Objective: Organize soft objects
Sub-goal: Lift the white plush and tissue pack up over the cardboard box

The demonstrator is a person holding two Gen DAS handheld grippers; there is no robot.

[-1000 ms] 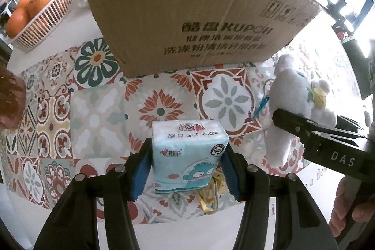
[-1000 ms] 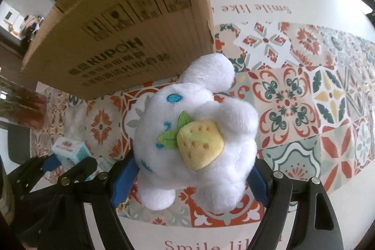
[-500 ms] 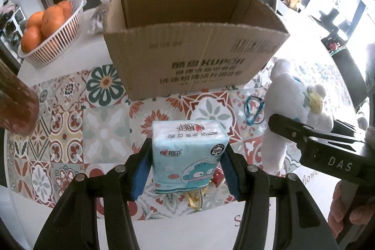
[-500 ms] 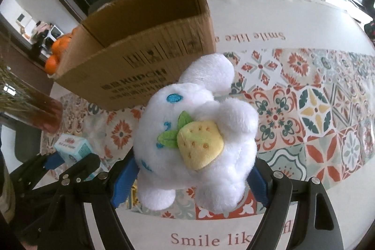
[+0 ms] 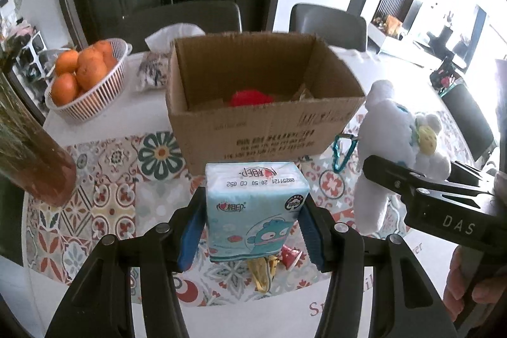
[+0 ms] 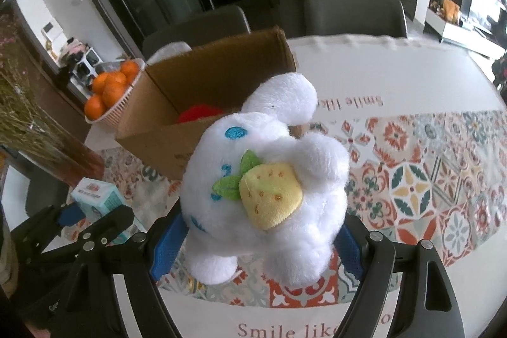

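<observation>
Both pairs of jaws are closed on something soft. Those of the left gripper [image 5: 252, 230] squeeze a tissue pack [image 5: 255, 211] between blue pads, narrow side in, so the pack sits upright with its printed face toward the wrist. Those of the right gripper [image 6: 256, 238] stand wider, pinching a white plush toy [image 6: 266, 192] at its lower body, its yellow strawberry facing up.

Each load hangs clear of the patterned tablecloth [image 6: 427, 179], on the near side of the cardboard box [image 5: 263, 116], the plush to the right of the pack. Held this high and this close to the open box, both look ready to be carried over its near wall and dropped in, which would suit tidying soft things together.

Inside the box something red [image 5: 250, 98] lies on the bottom; its shape is hard to make out, and the near wall hides most of the floor. Left of the box sits a white basket of oranges [image 5: 85, 75]. Nearer than the box, under the pack, a few small yellow and red items lie on the cloth, mostly covered. A blue carabiner [image 5: 343, 152] shows beside the box's right corner.
</observation>
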